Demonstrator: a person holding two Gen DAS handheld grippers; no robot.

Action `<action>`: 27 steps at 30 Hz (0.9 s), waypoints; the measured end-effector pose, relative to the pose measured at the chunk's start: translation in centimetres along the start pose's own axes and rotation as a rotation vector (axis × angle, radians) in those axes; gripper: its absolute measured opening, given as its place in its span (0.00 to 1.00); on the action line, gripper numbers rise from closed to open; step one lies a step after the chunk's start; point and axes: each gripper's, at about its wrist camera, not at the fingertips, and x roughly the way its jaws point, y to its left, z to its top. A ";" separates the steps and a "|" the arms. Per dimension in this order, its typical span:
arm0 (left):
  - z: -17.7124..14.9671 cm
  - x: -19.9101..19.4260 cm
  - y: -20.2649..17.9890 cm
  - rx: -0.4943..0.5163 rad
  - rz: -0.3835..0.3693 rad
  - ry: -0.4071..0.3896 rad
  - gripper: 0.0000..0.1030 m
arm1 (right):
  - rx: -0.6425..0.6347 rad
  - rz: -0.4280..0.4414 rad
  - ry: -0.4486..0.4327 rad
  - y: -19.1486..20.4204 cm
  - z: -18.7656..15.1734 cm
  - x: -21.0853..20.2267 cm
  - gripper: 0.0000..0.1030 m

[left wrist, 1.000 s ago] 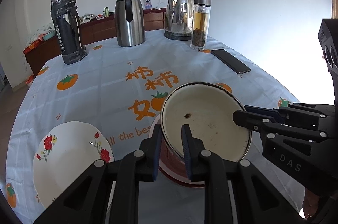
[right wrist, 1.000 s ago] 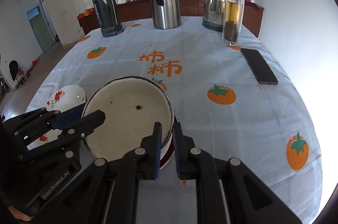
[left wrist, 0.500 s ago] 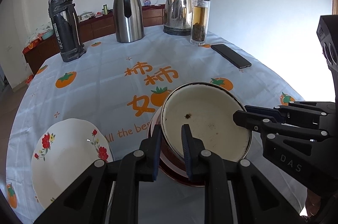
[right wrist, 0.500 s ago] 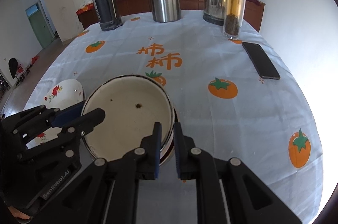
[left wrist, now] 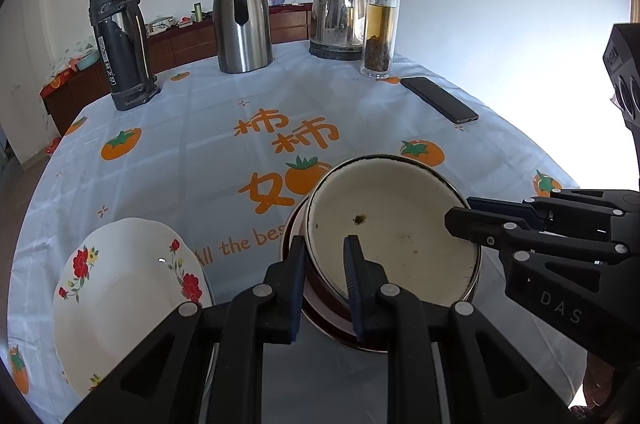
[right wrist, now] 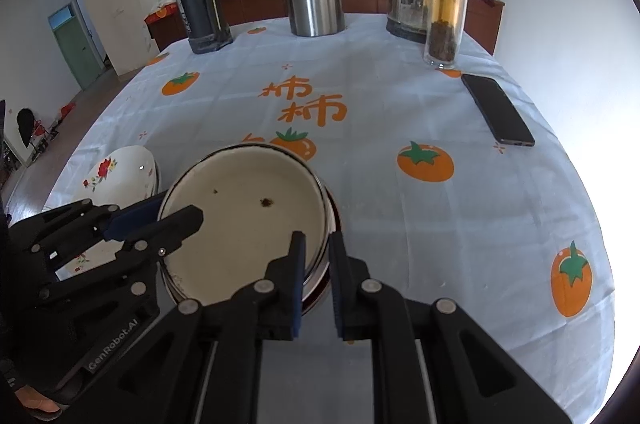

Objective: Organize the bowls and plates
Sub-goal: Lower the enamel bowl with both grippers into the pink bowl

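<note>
**Entry: enamel bowl, held at both sides of the rim**

- Left claw [left wrist: 323, 278]: clamped on the near rim of the bowl [left wrist: 394, 228], one pad inside, one outside.
- Right claw [right wrist: 317, 268]: clamped on the opposite rim, same straddle.
- Bowl: cream inside, dark specks on the bottom; sits in a second, red-walled bowl [left wrist: 320, 308]; whether it is fully seated is hard to tell.
- Flowered plate [left wrist: 120, 300]: just left of the bowls, on the desk [left wrist: 200, 160].
- Handling advice: keep both grips level and equal, move them together, set straight down, release only once the bowl rests steady.
</note>
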 end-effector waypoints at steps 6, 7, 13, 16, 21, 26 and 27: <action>-0.2 0.0 -0.1 0.002 -0.002 0.000 0.21 | -0.009 -0.009 0.003 0.1 -0.1 -0.1 0.13; -0.2 0.0 0.0 0.001 -0.003 0.000 0.21 | -0.006 -0.007 0.003 0.0 -0.1 -0.1 0.13; -0.2 0.0 0.1 0.000 -0.009 -0.004 0.21 | -0.008 -0.008 0.002 -0.1 -0.1 -0.1 0.13; -0.2 0.0 0.1 0.000 -0.011 -0.005 0.21 | -0.006 -0.007 0.002 0.1 -0.1 -0.1 0.13; -0.2 0.0 0.1 0.003 -0.010 -0.005 0.21 | -0.008 -0.008 0.004 0.0 -0.1 -0.1 0.13; -0.2 0.0 0.1 0.007 -0.012 0.000 0.21 | -0.007 -0.007 0.003 0.1 -0.1 -0.2 0.13; -0.2 0.0 0.1 0.009 -0.011 0.000 0.21 | -0.007 -0.007 0.002 0.1 -0.2 -0.2 0.13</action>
